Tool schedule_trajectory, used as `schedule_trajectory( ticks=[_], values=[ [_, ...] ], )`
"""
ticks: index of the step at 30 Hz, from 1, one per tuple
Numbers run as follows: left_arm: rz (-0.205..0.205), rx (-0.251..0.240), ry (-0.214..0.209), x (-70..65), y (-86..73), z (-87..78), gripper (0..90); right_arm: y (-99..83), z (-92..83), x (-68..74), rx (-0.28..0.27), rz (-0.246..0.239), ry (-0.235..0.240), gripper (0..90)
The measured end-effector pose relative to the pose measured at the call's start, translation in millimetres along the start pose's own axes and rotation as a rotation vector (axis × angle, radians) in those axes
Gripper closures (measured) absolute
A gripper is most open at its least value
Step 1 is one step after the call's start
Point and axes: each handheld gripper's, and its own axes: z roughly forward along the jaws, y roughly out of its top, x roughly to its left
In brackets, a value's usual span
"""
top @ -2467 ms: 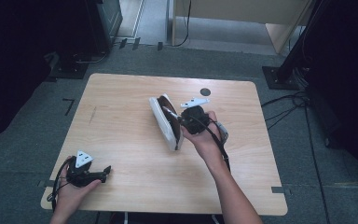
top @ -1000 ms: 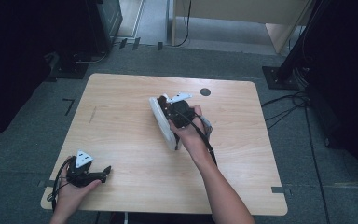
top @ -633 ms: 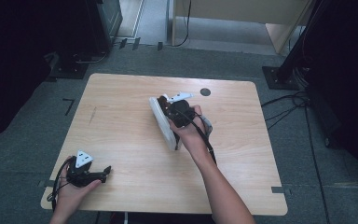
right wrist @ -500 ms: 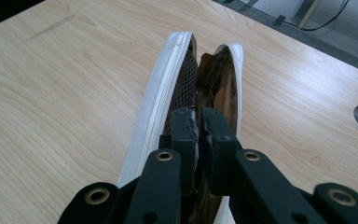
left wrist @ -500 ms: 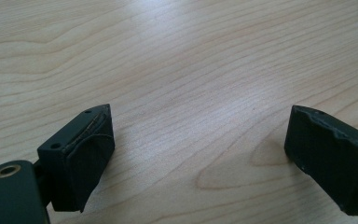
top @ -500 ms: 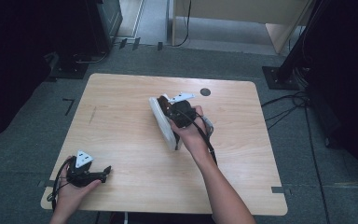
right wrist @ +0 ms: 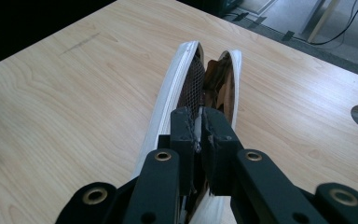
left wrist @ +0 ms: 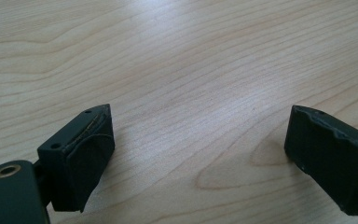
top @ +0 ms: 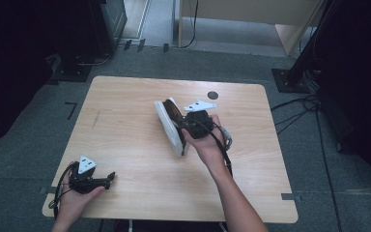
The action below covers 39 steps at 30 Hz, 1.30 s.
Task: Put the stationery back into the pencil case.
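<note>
High view: right gripper [top: 186, 126] with the shoe [top: 170, 124] sits slightly right of its spot a second ago, mid-surface [top: 125, 111]; the carry looks underway. Left gripper [top: 107, 180] idle at the near-left corner.

Left gripper view: fingers [left wrist: 81, 154] spread over bare wood.

Right gripper view: fingers [right wrist: 184, 128] pinch the shoe's [right wrist: 177, 93] sidewall.

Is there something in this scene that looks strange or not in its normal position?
Yes. The white shoe is not flat on the wooden table: it stands on its edge, sole turned sideways, its brown inside open to view. The right gripper is shut on its rim. The left gripper rests open near the table's corner.
</note>
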Motion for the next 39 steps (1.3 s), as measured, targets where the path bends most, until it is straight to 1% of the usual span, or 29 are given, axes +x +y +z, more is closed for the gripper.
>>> schedule_trajectory(
  ticks=[4,5,6,7,8,9,10,11,12,13,14,16,22,25,29,32,39],
  values=[
    [0.001,0.002,-0.001,0.1,0.1,-0.2,8.6,-5.9,-11.5,-1.9,-0.013,0.001,0.004,79.4],
    [0.002,0.002,-0.001,0.1,0.1,-0.2,8.6,-7.5,-14.3,-2.4,-0.018,0.008,0.008,77.5],
    [0.0,0.0,-0.001,0.0,0.0,-0.1,8.6,-9.2,-17.2,-3.2,-0.024,0.014,0.013,73.3],
    [0.0,0.0,-0.001,0.0,0.0,-0.1,8.6,-10.9,-19.8,-4.1,-0.036,0.014,0.018,66.5],
    [0.0,0.0,-0.001,0.0,0.0,-0.1,8.6,-12.9,-22.9,-5.3,-0.046,0.025,0.015,51.0],
    [0.0,0.001,0.0,0.0,0.1,-0.1,8.6,-14.2,-25.2,-6.4,-0.048,0.041,-0.01,38.7],
    [0.0,0.0,0.0,0.0,0.0,-0.1,8.6,-15.2,-26.5,-7.5,-0.04,0.05,-0.021,32.3],
    [0.0,0.001,0.0,0.0,0.0,-0.1,8.6,-16.8,-28.8,-8.3,-0.023,0.065,-0.023,23.9],
    [-0.002,-0.002,-0.001,-0.2,0.0,0.1,8.6,-18.7,-30.6,-9.9,-0.024,0.091,-0.023,12.0],
    [-0.001,0.0,0.0,-0.1,0.0,0.0,8.6,-20.6,-32.3,-11.5,-0.021,0.117,-0.017,3.7],
    [0.0,0.001,0.0,0.0,0.0,-0.1,8.6,-22.8,-33.9,-12.5,-0.014,0.13,-0.021,0.0],
    [0.002,0.001,0.0,0.1,0.0,-0.1,8.6,-28.6,-38.9,-14.0,-0.025,0.12,-0.051,0.0],
    [0.001,0.001,0.0,0.0,0.0,-0.1,8.6,-45.3,-55.8,-22.3,-0.056,0.129,-0.053,0.0],
    [0.001,0.002,0.001,0.0,0.1,-0.1,8.6,-54.8,-63.6,-27.3,-0.065,0.135,-0.067,0.0],
    [0.001,0.002,0.001,0.0,0.1,-0.1,8.6,-69.1,-71.5,-33.0,-0.059,0.14,-0.089,0.0],
    [0.001,0.002,0.001,-0.1,0.1,-0.1,8.7,-79.5,-75.8,-37.5,-0.057,0.148,-0.098,0.0],
    [0.002,0.002,0.001,-0.1,0.1,-0.2,8.6,-104.9,-85.8,-49.2,-0.047,0.18,-0.119,0.0]
  ],
)
